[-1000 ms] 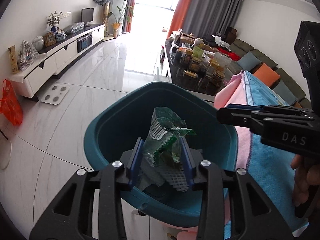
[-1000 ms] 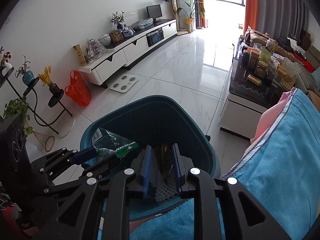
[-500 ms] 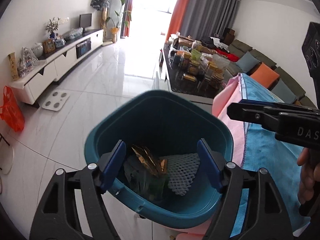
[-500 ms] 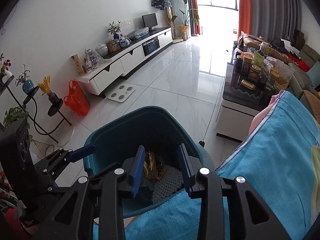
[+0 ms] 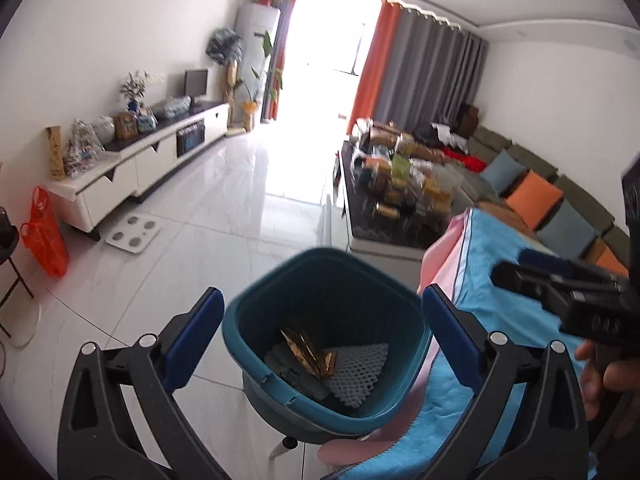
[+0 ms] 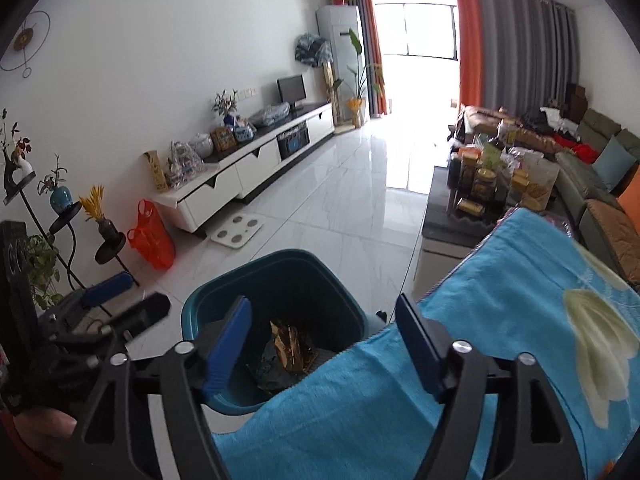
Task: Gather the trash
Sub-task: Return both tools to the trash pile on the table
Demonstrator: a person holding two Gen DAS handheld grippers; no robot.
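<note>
Nearest, the left gripper point(image 5: 320, 312) stood with its jaws spread wide and nothing between them; they had just been opening. The right gripper point(image 6: 324, 336) was likewise spread and empty, its jaws also just opened. Both hung above the teal bin point(image 5: 256, 312), which sat just beside a table edge draped in a blue cloth point(image 6: 500, 320). Inside the bin lay the trash: a gold wrapper point(image 5: 308, 352), a white foam net point(image 5: 360, 372) and a darker crumpled film, hard to make out. Such pieces were judged light, soft and crushable; the film probably slippery. A pinch on a raised fold or crumpled edge would suit best. Farther off stood a cluttered coffee table point(image 5: 400, 240).
</note>
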